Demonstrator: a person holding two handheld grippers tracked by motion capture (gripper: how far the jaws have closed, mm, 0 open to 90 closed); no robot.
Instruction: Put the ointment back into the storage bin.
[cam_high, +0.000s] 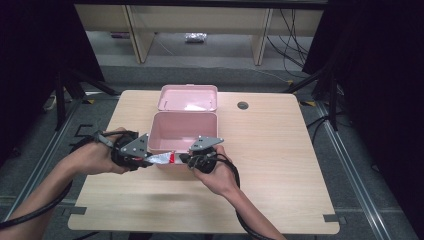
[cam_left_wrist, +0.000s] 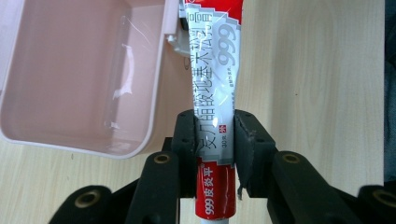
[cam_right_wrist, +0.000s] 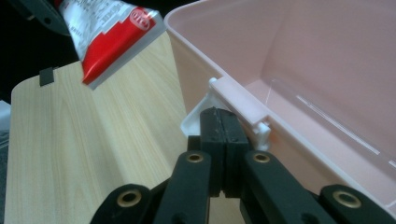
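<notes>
Glossy foil ointment tube (cam_left_wrist: 214, 93), smooth pink plastic lunch box (cam_left_wrist: 70, 70), matt wood-grain worktop (cam_left_wrist: 317, 70), matt black jaws

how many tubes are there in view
1. The tube is clamped in the left gripper, held just outside the near rim of the open pink box. The box looks empty, so no others seem hidden.

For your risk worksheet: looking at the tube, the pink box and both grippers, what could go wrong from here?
1. The left gripper pinches the tube near one end, so the long free end may sag or catch the box rim.
2. The right gripper, shut at the latch, may slip and let the box shift.
</notes>
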